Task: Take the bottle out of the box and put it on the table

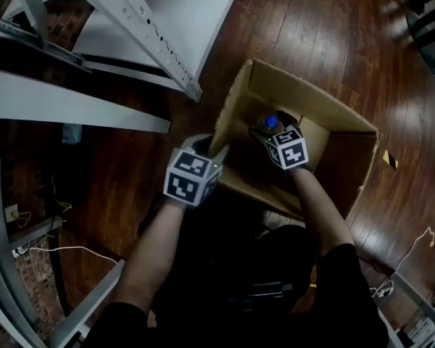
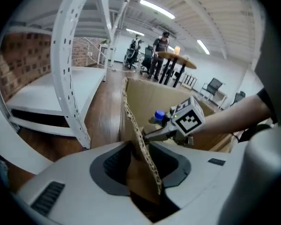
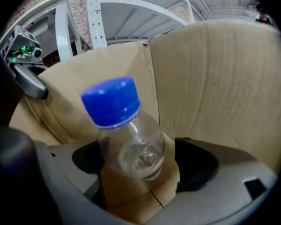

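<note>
A clear bottle with a blue cap (image 1: 271, 122) stands inside an open cardboard box (image 1: 304, 93) on the wooden floor. In the right gripper view the bottle (image 3: 126, 135) leans slightly left between the jaws of my right gripper (image 3: 138, 165), which is open, with a gap on each side of the glass-clear body. My left gripper (image 2: 143, 172) straddles the box's near-left wall (image 2: 139, 139); the cardboard edge runs between its jaws, which are open and apart from it. From the head view the left gripper (image 1: 216, 152) sits at the box's left corner, the right gripper (image 1: 266, 133) down inside the box.
A white table top (image 1: 196, 13) on a white metal frame (image 1: 152, 42) stands beyond the box at the upper left. Dark wooden floor (image 1: 333, 27) surrounds the box. Cables (image 1: 413, 252) lie at the lower right. Far off in the left gripper view stand a round table (image 2: 178, 60) and chairs.
</note>
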The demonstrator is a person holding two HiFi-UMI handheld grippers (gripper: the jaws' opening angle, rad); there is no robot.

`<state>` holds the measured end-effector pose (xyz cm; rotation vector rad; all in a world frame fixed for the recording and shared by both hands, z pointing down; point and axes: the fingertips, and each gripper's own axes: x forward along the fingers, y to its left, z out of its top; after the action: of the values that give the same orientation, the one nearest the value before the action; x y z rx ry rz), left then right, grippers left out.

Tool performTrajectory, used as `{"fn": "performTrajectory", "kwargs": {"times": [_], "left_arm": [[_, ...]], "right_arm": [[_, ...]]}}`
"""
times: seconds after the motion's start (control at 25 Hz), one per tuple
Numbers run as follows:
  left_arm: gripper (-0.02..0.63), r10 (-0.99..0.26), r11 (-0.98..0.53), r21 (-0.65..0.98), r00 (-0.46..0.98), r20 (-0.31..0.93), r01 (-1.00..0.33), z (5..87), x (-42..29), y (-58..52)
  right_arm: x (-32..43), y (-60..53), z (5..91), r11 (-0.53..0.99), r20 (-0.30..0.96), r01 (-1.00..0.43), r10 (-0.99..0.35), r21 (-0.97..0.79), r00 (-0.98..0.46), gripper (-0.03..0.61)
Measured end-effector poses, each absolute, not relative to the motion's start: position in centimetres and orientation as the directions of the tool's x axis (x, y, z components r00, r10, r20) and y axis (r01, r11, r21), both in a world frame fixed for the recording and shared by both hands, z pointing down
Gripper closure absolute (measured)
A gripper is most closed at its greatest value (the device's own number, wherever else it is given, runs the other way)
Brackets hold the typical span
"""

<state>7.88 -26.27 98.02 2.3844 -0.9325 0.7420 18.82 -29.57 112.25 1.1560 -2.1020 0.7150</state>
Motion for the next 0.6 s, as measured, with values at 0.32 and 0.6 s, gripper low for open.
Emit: {"fn": "performTrajectory", "kwargs": {"times": [0.32,0.6], "left_arm": [[0.549,-0.493,-0.596,0.254,0.596,0.634,-0.762,98.3,6.9,-26.6],[0.549,-0.494,-0.592,0.272,0.608,0.622,-0.759,98.3,6.9,-26.5]], "right_arm": [[17.6,-30.5,114.8,0.472,0.736,-0.871,-0.539,-0.139,-0.409,0.155],[18.3,-31.2,114.8,0.453,0.713,-0.888,-0.598,-0.074,-0.365,0.281]]}}
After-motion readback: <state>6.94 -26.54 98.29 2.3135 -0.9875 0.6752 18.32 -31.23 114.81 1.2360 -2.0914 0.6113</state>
